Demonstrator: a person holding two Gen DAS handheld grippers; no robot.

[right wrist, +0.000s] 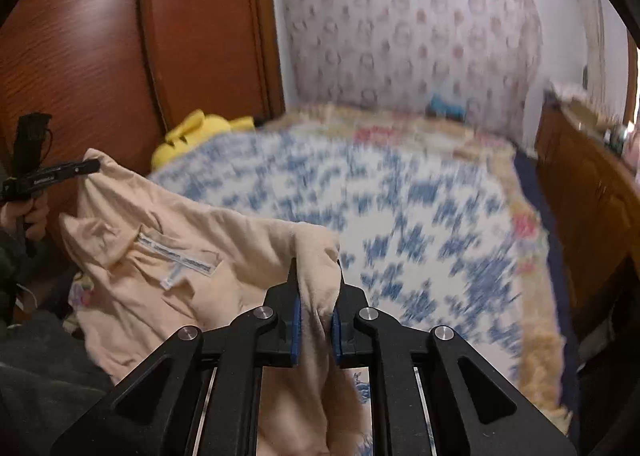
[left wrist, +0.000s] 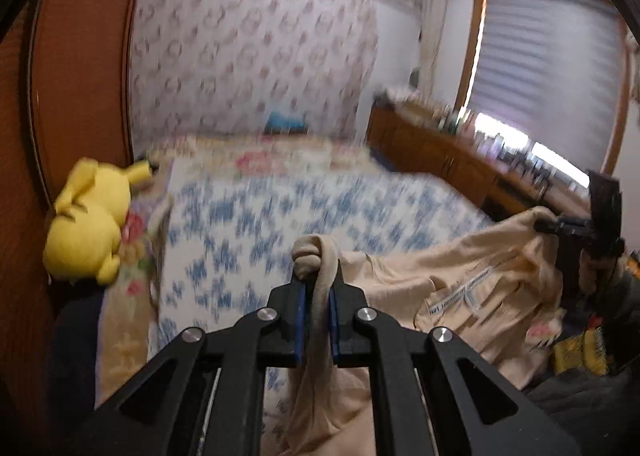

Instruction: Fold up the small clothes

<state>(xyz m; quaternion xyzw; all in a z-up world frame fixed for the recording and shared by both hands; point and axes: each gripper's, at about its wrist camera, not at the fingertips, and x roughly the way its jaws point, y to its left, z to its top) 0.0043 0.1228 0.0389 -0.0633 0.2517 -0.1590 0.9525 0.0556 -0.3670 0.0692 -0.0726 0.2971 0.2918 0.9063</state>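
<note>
My left gripper is pinched nearly closed on a bunched edge of the beige garment; my right gripper clamps another edge just as narrowly; the cloth hangs stretched between them, lifted over the blue-flowered bed ahead.

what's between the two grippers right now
The beige garment spans the gap, one edge pinched in the left gripper, another in the right gripper; both wrist views show it.
</note>
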